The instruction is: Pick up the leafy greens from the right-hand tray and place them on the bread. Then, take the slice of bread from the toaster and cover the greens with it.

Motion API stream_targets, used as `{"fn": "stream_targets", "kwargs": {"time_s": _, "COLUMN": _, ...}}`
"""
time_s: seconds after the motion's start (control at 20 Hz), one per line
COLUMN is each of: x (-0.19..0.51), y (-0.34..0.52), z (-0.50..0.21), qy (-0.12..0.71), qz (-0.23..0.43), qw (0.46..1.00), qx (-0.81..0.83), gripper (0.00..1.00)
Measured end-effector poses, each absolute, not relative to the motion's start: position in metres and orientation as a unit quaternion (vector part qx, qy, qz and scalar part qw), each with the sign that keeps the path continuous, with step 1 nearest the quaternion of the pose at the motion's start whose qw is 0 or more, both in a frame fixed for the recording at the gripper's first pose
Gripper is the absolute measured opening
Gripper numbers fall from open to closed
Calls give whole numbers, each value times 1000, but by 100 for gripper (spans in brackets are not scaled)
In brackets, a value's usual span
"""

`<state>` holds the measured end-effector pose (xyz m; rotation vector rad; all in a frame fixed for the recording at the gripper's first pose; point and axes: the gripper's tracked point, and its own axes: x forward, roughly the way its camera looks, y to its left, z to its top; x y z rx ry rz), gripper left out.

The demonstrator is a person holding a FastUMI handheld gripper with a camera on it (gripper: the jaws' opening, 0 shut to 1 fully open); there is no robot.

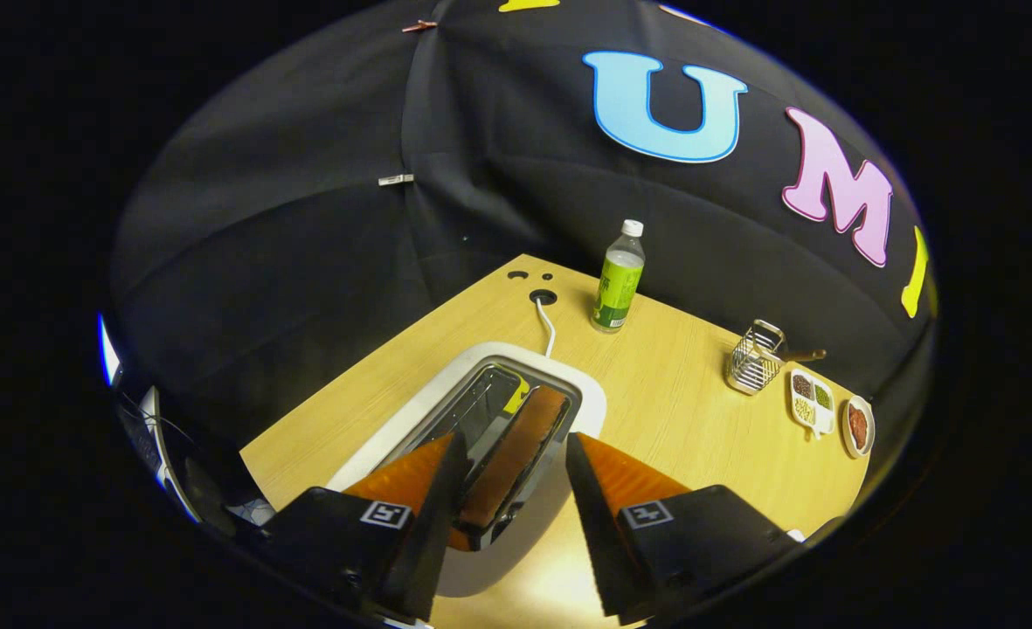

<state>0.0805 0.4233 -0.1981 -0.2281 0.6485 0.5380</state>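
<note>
Where wooden table [682, 411] meets booth wall — gripper [516, 441] open over toaster [481, 411]

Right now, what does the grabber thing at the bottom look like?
The gripper has two wedge-shaped fingers that taper to narrow tips. Each sits on a chunky black block, and each block carries a small square black-and-white marker.

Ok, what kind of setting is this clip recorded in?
Most likely a staged kitchen tabletop in a recording booth: a wooden table against black cloth, with a toaster holding a bread slice, and a drink bottle. The gripper hovers above the toaster, jaws open.
</note>
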Motion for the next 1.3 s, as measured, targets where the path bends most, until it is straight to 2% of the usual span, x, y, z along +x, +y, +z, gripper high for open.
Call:
{"fn": "stream_targets", "kwargs": {"time_s": 0.05, "x": 78, "y": 424, "z": -198, "qy": 315, "qz": 259, "qw": 906, "qx": -113, "gripper": 68}}
{"fn": "stream_targets", "kwargs": {"time_s": 0.1, "x": 78, "y": 425, "z": -197, "qy": 311, "qz": 260, "qw": 907, "qx": -114, "gripper": 58}}
{"fn": "stream_targets", "kwargs": {"time_s": 0.15, "x": 77, "y": 426, "z": -197, "qy": 313, "qz": 264, "qw": 905, "qx": -114, "gripper": 55}}
{"fn": "stream_targets", "kwargs": {"time_s": 0.2, "x": 73, "y": 428, "z": -199, "qy": 319, "qz": 266, "qw": 903, "qx": -111, "gripper": 46}}
{"fn": "stream_targets", "kwargs": {"time_s": 0.3, "x": 73, "y": 427, "z": -201, "qy": 329, "qz": 265, "qw": 900, "qx": -102, "gripper": 34}}
{"fn": "stream_targets", "kwargs": {"time_s": 0.4, "x": 71, "y": 427, "z": -201, "qy": 339, "qz": 266, "qw": 898, "qx": -87, "gripper": 23}}
{"fn": "stream_targets", "kwargs": {"time_s": 0.45, "x": 70, "y": 426, "z": -198, "qy": 343, "qz": 267, "qw": 897, "qx": -75, "gripper": 23}}
{"fn": "stream_targets", "kwargs": {"time_s": 0.5, "x": 69, "y": 428, "z": -196, "qy": 345, "qz": 272, "qw": 896, "qx": -62, "gripper": 17}}
{"fn": "stream_targets", "kwargs": {"time_s": 0.8, "x": 65, "y": 417, "z": -160, "qy": 313, "qz": 321, "qw": 893, "qx": -44, "gripper": 10}}
{"fn": "stream_targets", "kwargs": {"time_s": 1.3, "x": 74, "y": 350, "z": -85, "qy": 260, "qz": 294, "qw": 920, "qx": 19, "gripper": 10}}
